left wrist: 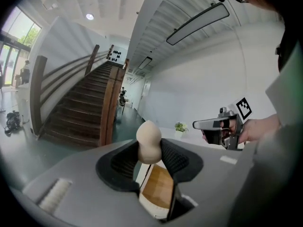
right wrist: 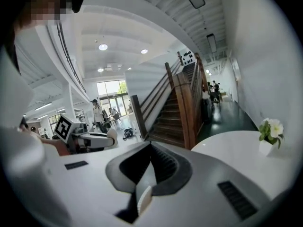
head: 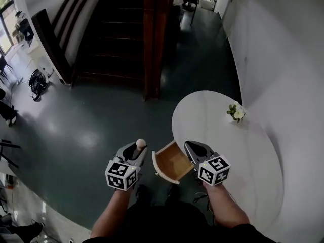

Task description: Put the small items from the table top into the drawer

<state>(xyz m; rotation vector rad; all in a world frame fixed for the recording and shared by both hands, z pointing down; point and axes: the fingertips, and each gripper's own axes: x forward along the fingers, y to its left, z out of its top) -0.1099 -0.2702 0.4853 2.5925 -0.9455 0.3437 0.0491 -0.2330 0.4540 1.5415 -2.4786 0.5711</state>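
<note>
A beige peanut-shaped item [head: 140,144] sticks up between the jaws of my left gripper [head: 139,149], which is shut on it, left of the open drawer [head: 172,162]. In the left gripper view the item [left wrist: 149,142] stands between the dark pads, with the drawer's wooden bottom [left wrist: 158,186] right below. My right gripper [head: 189,146] hovers at the drawer's right side by the round white table [head: 253,151]. Its jaws are shut with nothing held [right wrist: 150,146]. It sees the left gripper [right wrist: 90,139] and the item [right wrist: 112,135].
A small white pot of flowers [head: 236,113] stands on the table near the wall [right wrist: 271,131]. A dark wooden staircase [head: 121,34] rises ahead across the green floor. People stand far off by the entrance [right wrist: 97,112].
</note>
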